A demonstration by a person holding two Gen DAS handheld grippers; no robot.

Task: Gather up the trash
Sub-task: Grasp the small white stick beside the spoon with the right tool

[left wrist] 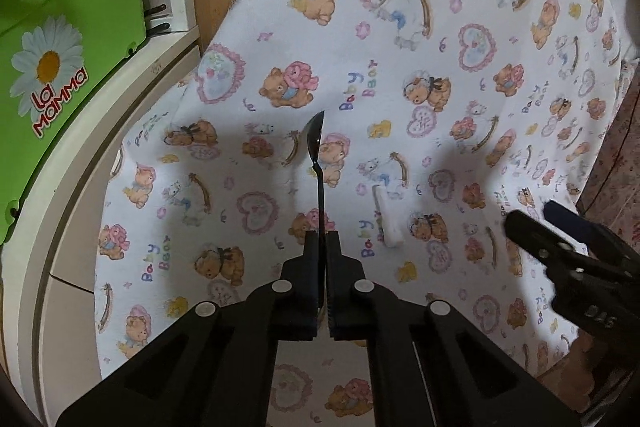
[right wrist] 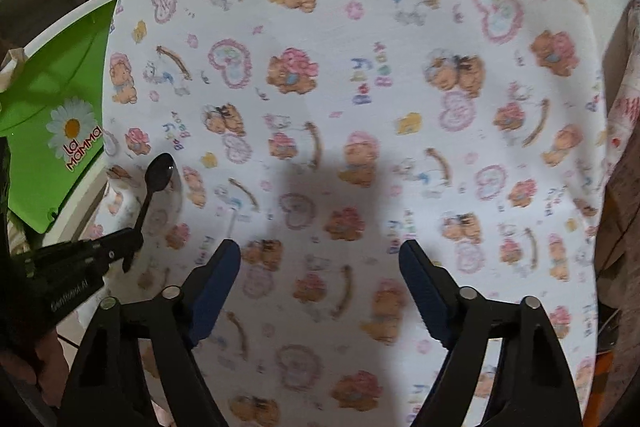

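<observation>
Black plastic spoon (left wrist: 318, 163), handle clamped in the left tool (left wrist: 320, 239), bowl raised above the teddy-print cloth (left wrist: 440, 87)

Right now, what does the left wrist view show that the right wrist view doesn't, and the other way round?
Only the left wrist view shows the small white scrap lying on the cloth, and the left gripper shut on the black plastic spoon seen edge-on.

Only the right wrist view shows the spoon's bowl face-on, and the right gripper open with nothing between its fingers.

Both show the spoon, the teddy-bear print cloth and the green La Mamma bin to the left.
</observation>
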